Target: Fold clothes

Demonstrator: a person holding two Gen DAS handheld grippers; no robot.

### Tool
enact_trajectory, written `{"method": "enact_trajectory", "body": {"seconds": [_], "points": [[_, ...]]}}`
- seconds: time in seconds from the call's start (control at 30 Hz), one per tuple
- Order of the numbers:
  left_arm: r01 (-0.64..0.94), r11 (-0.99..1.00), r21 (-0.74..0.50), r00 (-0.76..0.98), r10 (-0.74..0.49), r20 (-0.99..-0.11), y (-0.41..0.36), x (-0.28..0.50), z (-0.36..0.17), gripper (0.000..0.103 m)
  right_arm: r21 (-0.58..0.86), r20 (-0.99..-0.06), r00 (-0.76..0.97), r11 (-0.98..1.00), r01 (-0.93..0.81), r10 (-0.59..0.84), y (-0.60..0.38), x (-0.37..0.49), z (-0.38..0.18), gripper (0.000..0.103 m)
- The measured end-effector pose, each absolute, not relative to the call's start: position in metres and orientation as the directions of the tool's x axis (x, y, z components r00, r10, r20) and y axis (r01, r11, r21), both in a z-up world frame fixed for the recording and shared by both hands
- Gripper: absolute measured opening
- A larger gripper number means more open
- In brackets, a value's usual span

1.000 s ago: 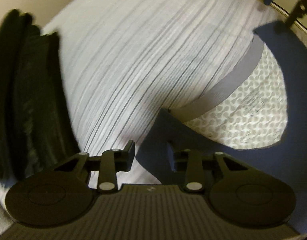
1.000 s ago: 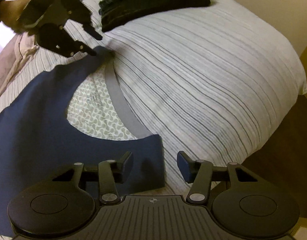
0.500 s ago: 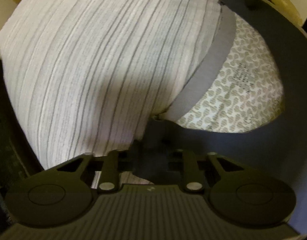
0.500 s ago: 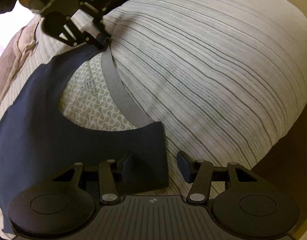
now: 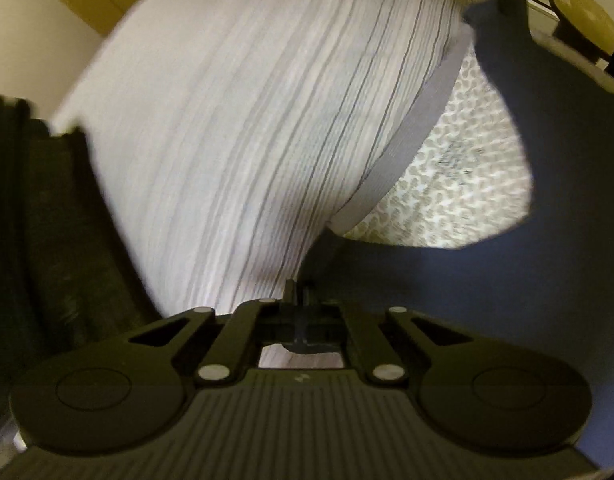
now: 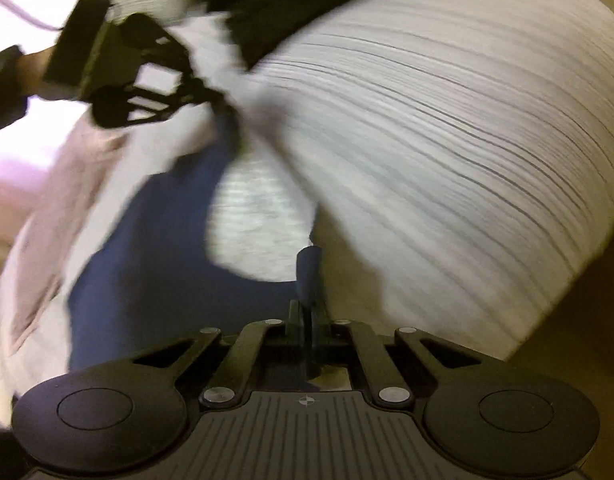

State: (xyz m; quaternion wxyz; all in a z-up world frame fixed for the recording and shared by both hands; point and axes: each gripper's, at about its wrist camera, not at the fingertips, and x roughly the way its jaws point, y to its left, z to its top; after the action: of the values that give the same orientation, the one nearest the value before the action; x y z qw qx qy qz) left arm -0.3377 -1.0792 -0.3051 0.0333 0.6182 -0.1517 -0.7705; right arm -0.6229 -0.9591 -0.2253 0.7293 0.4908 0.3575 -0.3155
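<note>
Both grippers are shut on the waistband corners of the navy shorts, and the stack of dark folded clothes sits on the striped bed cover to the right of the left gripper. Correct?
Not quite. In the left wrist view the stack of dark folded clothes sits to the left of the left gripper, not the right. The rest holds: both the left gripper and the right gripper are shut on the navy shorts, over the striped bed cover.

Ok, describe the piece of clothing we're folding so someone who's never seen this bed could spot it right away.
Start from the bed with the striped white cover. The dark blue garment is held up between the left tongs and the right tongs, each shut on an edge. Unlike the black stack nearby, it shows a grey waistband and a patterned pale lining.
</note>
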Motion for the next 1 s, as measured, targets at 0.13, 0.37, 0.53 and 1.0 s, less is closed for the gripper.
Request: {"method": "enact_trajectory", "body": {"seconds": [0.13,0.37,0.53,1.0], "points": [[-0.078,-0.934,0.349,-0.253,-0.32,-0.913,-1.041,-0.301,-0.261,0.0,0.533,-0.78,0.623,0.457,0.712,-0.061,-0.93,-0.581,-0.182,0.001],[0.077,-0.89,0.45,-0.234,-0.455,-0.859,-0.927,-0.201,-0.231,0.0,0.536,-0.73,0.683,0.648,0.541,0.033,-0.825,-0.484,-0.142,0.001],[0.151,-0.851,0.504,-0.164,-0.524,-0.836,-0.826,-0.118,-0.241,0.0,0.493,-0.751,0.659,0.689,0.532,0.028,-0.73,-0.422,-0.149,0.001],[0.131,-0.869,0.478,-0.054,-0.487,-0.872,-0.692,0.022,-0.312,0.0,0.533,-0.772,0.611,0.703,0.471,0.176,-0.612,-0.305,-0.212,0.001]]}}
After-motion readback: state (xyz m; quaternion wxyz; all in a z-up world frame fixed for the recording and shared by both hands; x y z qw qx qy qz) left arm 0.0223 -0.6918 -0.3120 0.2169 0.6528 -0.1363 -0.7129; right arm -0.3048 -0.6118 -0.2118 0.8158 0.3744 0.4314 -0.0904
